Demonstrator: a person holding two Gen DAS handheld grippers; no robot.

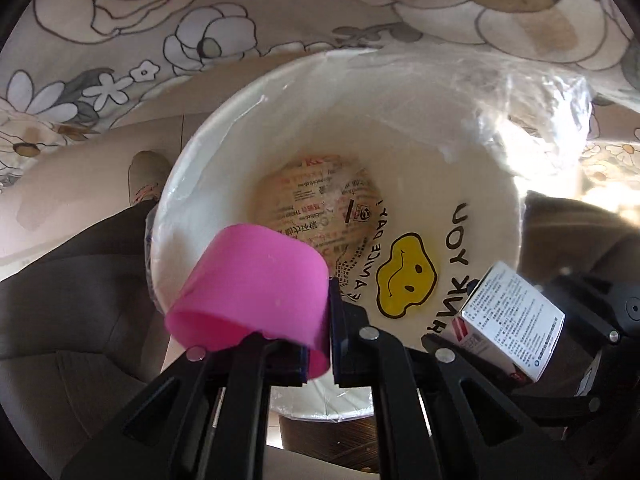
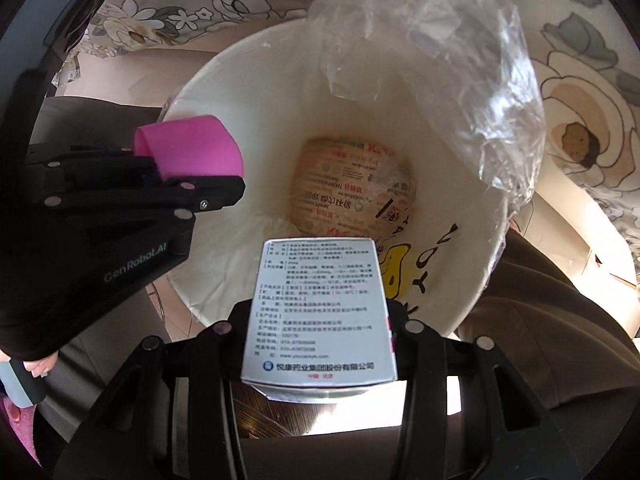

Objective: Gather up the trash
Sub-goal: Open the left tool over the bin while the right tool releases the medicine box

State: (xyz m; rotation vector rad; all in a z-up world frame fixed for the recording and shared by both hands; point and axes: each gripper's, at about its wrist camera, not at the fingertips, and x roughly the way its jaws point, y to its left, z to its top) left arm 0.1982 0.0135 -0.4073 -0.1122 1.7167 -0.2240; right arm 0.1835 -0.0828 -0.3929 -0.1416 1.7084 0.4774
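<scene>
A white trash bin (image 1: 208, 184) lined with a plastic bag printed with a yellow smiley fills both views, seen from above (image 2: 224, 80). A printed paper wrapper (image 1: 316, 208) lies at its bottom (image 2: 352, 188). My left gripper (image 1: 316, 340) is shut on the wall of a pink cup (image 1: 256, 280) and holds it over the bin's near left rim; it also shows in the right wrist view (image 2: 192, 152). My right gripper (image 2: 320, 328) is shut on a white medicine box (image 2: 320, 304) printed with text, over the near rim; the box also shows in the left wrist view (image 1: 508, 320).
Loose clear plastic of the bag (image 2: 460, 60) bunches over the far right rim. A floral cloth (image 1: 200, 20) lies behind the bin. Brown upholstery (image 1: 72, 288) flanks it. A shoe (image 1: 146, 176) stands on the floor at left.
</scene>
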